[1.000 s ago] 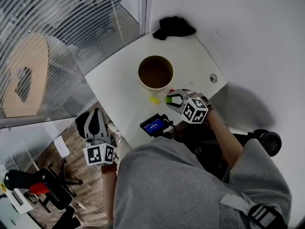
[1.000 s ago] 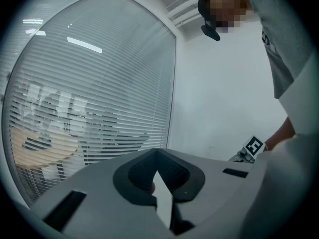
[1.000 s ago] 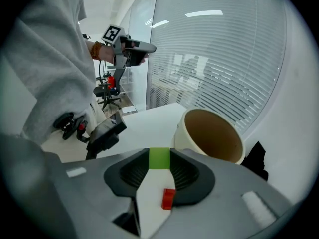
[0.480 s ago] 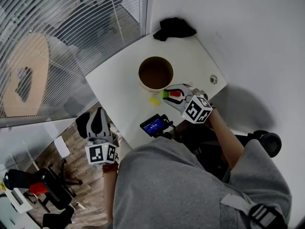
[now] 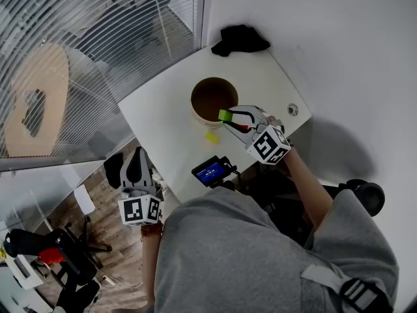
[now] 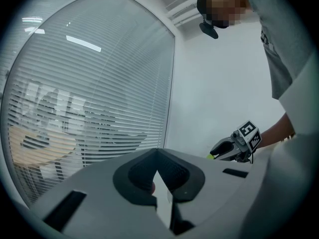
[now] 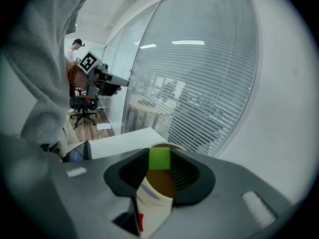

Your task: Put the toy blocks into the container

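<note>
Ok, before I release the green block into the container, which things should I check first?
1. Jaws of the right gripper hold the green block: ok.
2. Block fully over the opening of the container: cannot tell, it is at the near rim.
3. The container upright and open: ok.
4. The left gripper away from the table, jaws together: ok.
5. All blocks stored: not ok, a yellow block lies on the table.

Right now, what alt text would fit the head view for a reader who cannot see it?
Seen from above, the right gripper holds a green block at the rim of a round container on a white table. A yellow block lies near the container, and the left gripper hangs beyond the table's edge.
</note>
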`<state>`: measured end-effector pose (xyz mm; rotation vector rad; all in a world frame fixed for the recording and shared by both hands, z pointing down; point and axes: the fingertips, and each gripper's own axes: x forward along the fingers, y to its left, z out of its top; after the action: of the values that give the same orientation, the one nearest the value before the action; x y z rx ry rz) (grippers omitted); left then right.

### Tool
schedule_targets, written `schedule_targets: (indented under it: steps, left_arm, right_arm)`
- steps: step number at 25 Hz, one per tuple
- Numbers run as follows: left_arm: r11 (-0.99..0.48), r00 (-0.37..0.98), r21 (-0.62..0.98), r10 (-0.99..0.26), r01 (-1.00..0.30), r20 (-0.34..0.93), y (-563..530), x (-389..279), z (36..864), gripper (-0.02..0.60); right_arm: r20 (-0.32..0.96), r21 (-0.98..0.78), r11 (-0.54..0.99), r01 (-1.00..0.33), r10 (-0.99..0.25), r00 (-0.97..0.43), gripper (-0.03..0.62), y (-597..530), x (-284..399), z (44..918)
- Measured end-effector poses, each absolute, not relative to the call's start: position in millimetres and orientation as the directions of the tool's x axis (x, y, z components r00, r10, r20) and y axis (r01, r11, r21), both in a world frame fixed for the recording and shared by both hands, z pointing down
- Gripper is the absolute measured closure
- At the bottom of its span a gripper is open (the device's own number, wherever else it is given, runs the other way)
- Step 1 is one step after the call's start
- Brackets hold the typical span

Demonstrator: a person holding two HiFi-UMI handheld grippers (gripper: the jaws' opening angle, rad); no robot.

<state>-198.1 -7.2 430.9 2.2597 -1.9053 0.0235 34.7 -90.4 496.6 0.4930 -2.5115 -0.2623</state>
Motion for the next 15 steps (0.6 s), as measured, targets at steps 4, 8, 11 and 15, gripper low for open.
schedule_targets:
  steps: [4,8,11,15]
  left_arm:
    - [-0.161,0.178,0.127,-0.975,-0.979,0.134,-7,-198,429,0.575]
    - [-0.159,0.177,0.128,-0.975,-0.979,0.135,-7,-198,428,0.575]
    - [-0.156,0.174,0.129,-0.975,-0.979,0.137,-7,-199,429,0.575]
    - [-0.150,0.167,0.131,-0.977,-0.980,0.135,-7,-200,432,0.575]
  right_arm:
    - [0.477,0.306,0.897,-0.320,-0.435,-0.763,0.453,-100,36,494]
    - [0.467,0.318,0.882,-0.347,-0.464,-0.753,0.453,-107,36,491]
    - [0.462,0.321,0.877,-0.358,-0.474,-0.749,0.453,-112,35,491]
    - [0.455,0.325,0.869,-0.372,-0.489,-0.745,0.453,-118,34,491]
